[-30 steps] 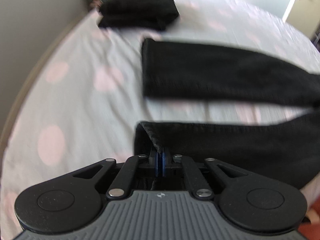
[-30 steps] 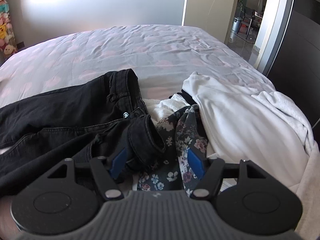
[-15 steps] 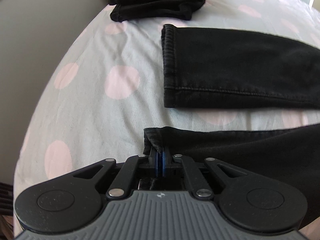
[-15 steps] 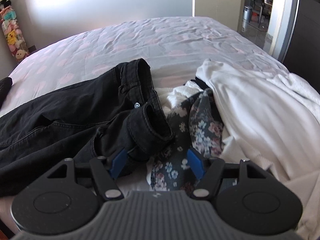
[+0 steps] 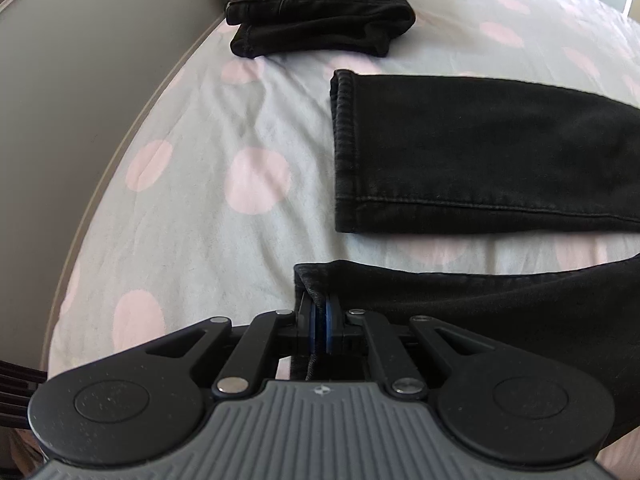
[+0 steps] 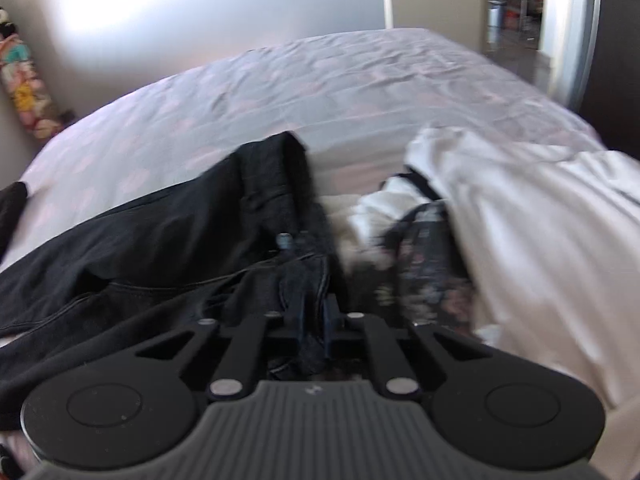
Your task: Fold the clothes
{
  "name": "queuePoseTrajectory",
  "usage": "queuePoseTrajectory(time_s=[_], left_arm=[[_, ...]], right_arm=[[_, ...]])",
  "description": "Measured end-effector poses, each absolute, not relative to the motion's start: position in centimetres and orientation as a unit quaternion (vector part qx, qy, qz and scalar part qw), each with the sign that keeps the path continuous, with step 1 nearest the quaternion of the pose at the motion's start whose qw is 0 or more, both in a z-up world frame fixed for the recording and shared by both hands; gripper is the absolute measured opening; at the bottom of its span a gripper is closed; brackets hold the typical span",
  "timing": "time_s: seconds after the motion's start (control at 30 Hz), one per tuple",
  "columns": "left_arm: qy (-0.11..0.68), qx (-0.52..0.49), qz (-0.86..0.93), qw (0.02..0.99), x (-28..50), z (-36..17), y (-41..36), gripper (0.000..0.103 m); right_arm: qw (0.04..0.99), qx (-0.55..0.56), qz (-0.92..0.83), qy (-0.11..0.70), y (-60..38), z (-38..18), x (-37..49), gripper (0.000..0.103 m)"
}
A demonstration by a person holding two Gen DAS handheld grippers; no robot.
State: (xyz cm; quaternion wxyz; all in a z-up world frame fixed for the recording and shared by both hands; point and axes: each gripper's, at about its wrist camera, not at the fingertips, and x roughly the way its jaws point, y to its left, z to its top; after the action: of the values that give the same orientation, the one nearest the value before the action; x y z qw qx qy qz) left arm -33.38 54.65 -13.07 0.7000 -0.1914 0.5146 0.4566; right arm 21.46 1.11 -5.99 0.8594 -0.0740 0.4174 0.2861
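Note:
Black jeans (image 5: 480, 152) lie spread on a polka-dot bed sheet (image 5: 192, 208), one leg flat, its hem facing left. My left gripper (image 5: 320, 322) is shut on the hem of the nearer leg (image 5: 460, 300), low over the sheet. In the right wrist view the jeans' waist end (image 6: 224, 232) lies bunched, and my right gripper (image 6: 316, 328) is closing its jaws on the waistband fabric (image 6: 304, 280), which sits pinched between the pads. That view is motion-blurred.
A folded pair of black jeans (image 5: 320, 4) rests at the sheet's far corner near a grey wall (image 5: 72, 80). A heap of white garments (image 6: 532, 232) and a dark floral garment (image 6: 432, 264) lies right of the waistband. A doorway (image 6: 516, 12) opens at the far right.
The right gripper's jaws went from wide open around the waistband to closed on it, and it dipped toward the fabric. The left gripper moved forward and lower, holding the hem throughout.

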Motion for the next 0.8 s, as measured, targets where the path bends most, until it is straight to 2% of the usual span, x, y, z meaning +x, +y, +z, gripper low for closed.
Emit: queuePoseTrajectory(time_s=[0.03, 0.07, 0.1, 0.17, 0.23, 0.3, 0.43, 0.5, 0.67, 0.8], left_arm=[[0.519, -0.183, 0.456, 0.699, -33.2, -13.3, 54.6, 0.006], [0.521, -0.180, 0.457, 0.698, -33.1, -13.5, 54.6, 0.006], [0.523, -0.179, 0.458, 0.697, -33.1, -13.7, 54.6, 0.007], [0.532, -0.177, 0.457, 0.691, -33.0, -14.2, 54.7, 0.010], [0.541, -0.167, 0.451, 0.690, -33.0, -14.2, 54.5, 0.014], [0.548, -0.153, 0.443, 0.693, -33.1, -13.9, 54.1, 0.025], [0.538, -0.142, 0.430, 0.711, -33.9, -11.7, 53.0, 0.038], [0.530, -0.133, 0.417, 0.726, -34.2, -10.3, 52.1, 0.050], [0.528, -0.131, 0.372, 0.752, -34.8, -8.6, 49.9, 0.050], [0.538, -0.132, 0.355, 0.753, -34.9, -9.8, 48.7, 0.050]], right_arm=[[0.863, -0.081, 0.273, 0.418, 0.6, -6.0, 21.5, 0.009], [0.863, -0.089, 0.258, 0.425, 0.1, -6.4, 21.8, 0.002], [0.865, -0.100, 0.239, 0.429, -0.5, -6.8, 22.0, 0.000], [0.874, -0.122, 0.196, 0.427, -2.3, -7.4, 22.7, 0.000], [0.870, -0.086, 0.214, 0.436, -4.1, -7.0, 23.2, 0.000], [0.866, -0.104, 0.234, 0.429, -4.0, -6.1, 22.5, 0.001], [0.834, -0.143, 0.304, 0.438, -1.1, -4.9, 20.4, 0.006], [0.812, -0.161, 0.340, 0.447, 1.0, -4.6, 19.5, 0.009], [0.757, -0.222, 0.409, 0.458, 7.2, -4.6, 17.1, 0.010], [0.715, -0.269, 0.440, 0.472, 11.6, -7.0, 15.2, 0.010]])
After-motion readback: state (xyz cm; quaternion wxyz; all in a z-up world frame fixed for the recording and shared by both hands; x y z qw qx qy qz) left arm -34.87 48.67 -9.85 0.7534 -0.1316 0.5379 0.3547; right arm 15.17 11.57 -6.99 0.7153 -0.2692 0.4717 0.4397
